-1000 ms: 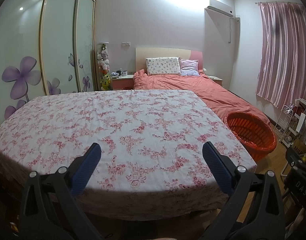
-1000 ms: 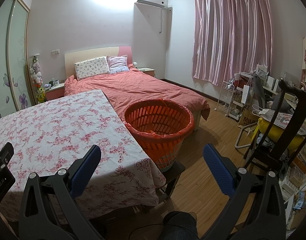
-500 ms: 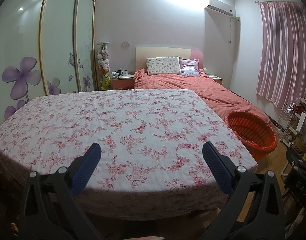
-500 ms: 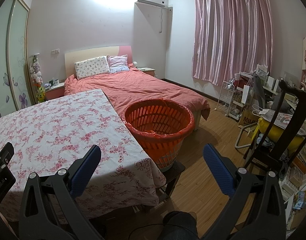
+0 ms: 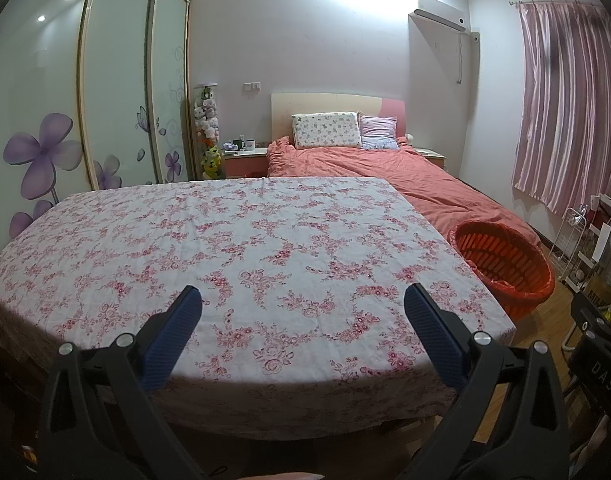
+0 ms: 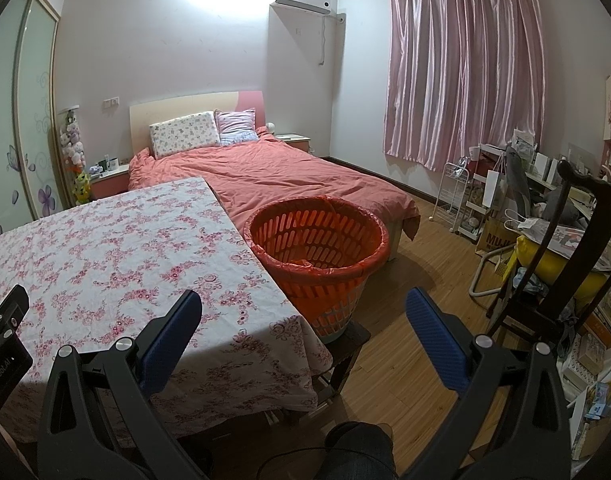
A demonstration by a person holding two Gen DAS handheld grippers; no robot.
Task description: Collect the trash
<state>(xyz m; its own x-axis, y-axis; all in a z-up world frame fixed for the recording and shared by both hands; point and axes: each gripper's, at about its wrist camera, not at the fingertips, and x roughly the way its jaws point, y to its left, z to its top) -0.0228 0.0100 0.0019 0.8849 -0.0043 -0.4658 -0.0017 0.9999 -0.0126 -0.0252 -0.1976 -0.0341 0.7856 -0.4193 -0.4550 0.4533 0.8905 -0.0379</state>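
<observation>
An orange slatted basket [image 6: 317, 248] lined with a red bag stands on a low stool at the right end of a table with a pink floral cloth [image 6: 105, 256]. It also shows in the left wrist view [image 5: 505, 260]. My left gripper [image 5: 303, 312] is open and empty over the near edge of the floral cloth [image 5: 241, 256]. My right gripper [image 6: 303, 316] is open and empty, held above the table's near right corner, short of the basket. I see no loose trash on the cloth.
A bed with a coral duvet [image 6: 273, 176] lies behind the table. A dark wooden chair [image 6: 565, 272] and cluttered shelves [image 6: 489, 200] stand at the right. Wardrobe doors with purple flowers [image 5: 65, 120] line the left. A wooden floor [image 6: 425, 288] lies between.
Both views have shifted very slightly. The grippers stay open and empty, and nothing on the table has moved.
</observation>
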